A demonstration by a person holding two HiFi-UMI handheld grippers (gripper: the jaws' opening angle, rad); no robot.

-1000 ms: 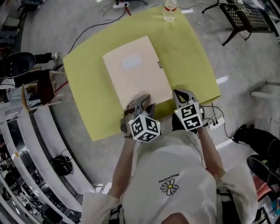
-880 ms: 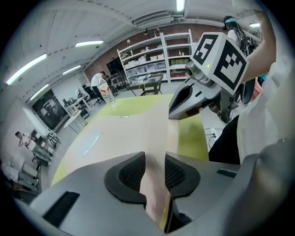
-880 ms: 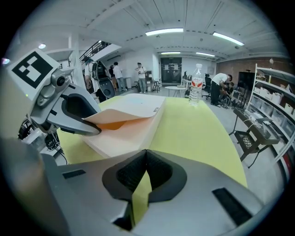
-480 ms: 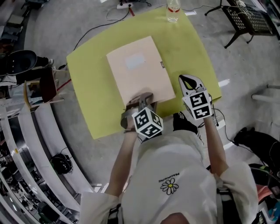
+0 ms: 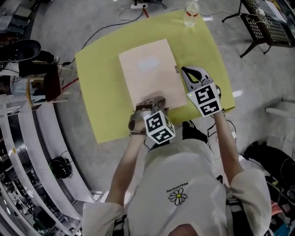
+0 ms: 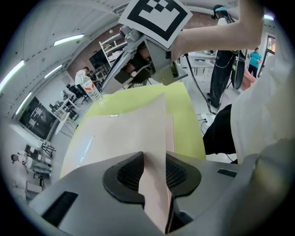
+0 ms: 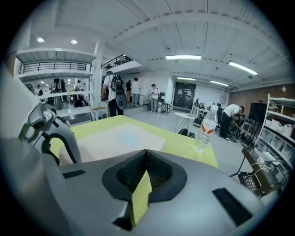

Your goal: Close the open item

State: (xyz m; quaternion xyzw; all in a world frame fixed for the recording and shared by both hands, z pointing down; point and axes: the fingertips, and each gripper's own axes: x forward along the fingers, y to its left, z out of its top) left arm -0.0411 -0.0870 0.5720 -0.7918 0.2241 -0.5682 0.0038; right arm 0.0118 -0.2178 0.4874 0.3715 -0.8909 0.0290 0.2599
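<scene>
Since a second ago the right gripper [image 5: 191,74] has slid from the near edge of the beige folder [image 5: 150,73] to just beside its right edge; its jaws sit together, empty, over the yellow-green table [image 5: 101,92]. The left gripper [image 5: 154,101] stays at the folder's near edge, its jaws opening while the pads still touch the cover edge between them. The folder lies flat mid-table. A water bottle [image 5: 191,13] stands at the far edge, well apart.
</scene>
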